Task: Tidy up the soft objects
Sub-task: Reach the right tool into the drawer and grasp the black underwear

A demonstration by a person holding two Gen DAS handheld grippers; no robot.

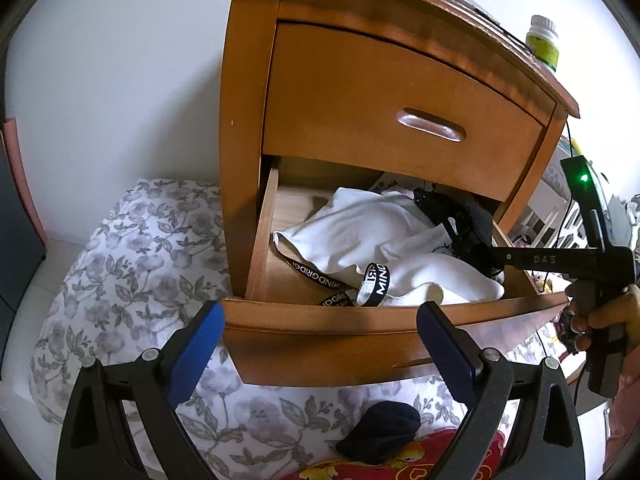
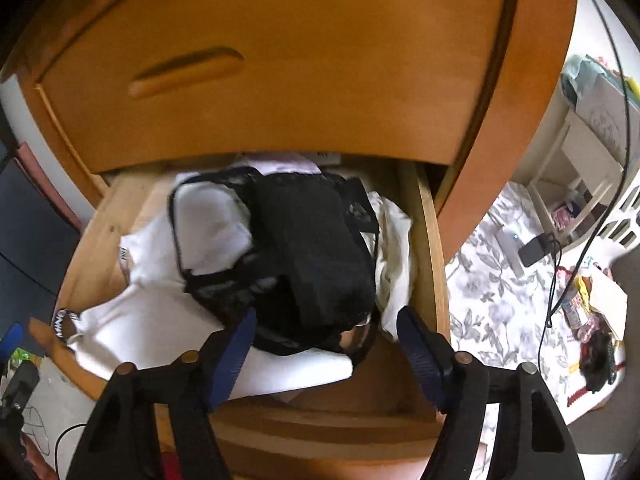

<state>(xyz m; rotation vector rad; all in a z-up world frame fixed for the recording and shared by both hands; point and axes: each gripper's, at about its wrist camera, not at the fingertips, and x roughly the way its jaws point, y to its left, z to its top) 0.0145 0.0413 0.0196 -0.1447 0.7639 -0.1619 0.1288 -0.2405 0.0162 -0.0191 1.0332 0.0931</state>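
Observation:
The lower drawer (image 1: 344,320) of a wooden nightstand stands pulled out. In it lie a white cloth (image 1: 360,236), a black lace garment (image 1: 460,220) and a black strap with white letters (image 1: 372,284). My left gripper (image 1: 320,332) is open and empty in front of the drawer's front panel. My right gripper (image 2: 326,338) is open just above the drawer, its fingers either side of the near end of the black lace garment (image 2: 304,256), which rests on the white cloth (image 2: 160,320). In the left wrist view the right gripper (image 1: 472,248) reaches in from the right.
The upper drawer (image 1: 400,112) is shut. A pill bottle (image 1: 542,42) stands on the nightstand top. A dark rolled sock (image 1: 380,430) lies on the floral bedding (image 1: 120,280) below the drawer, next to a red cloth (image 1: 400,464). Cables and small clutter (image 2: 560,272) lie on the right.

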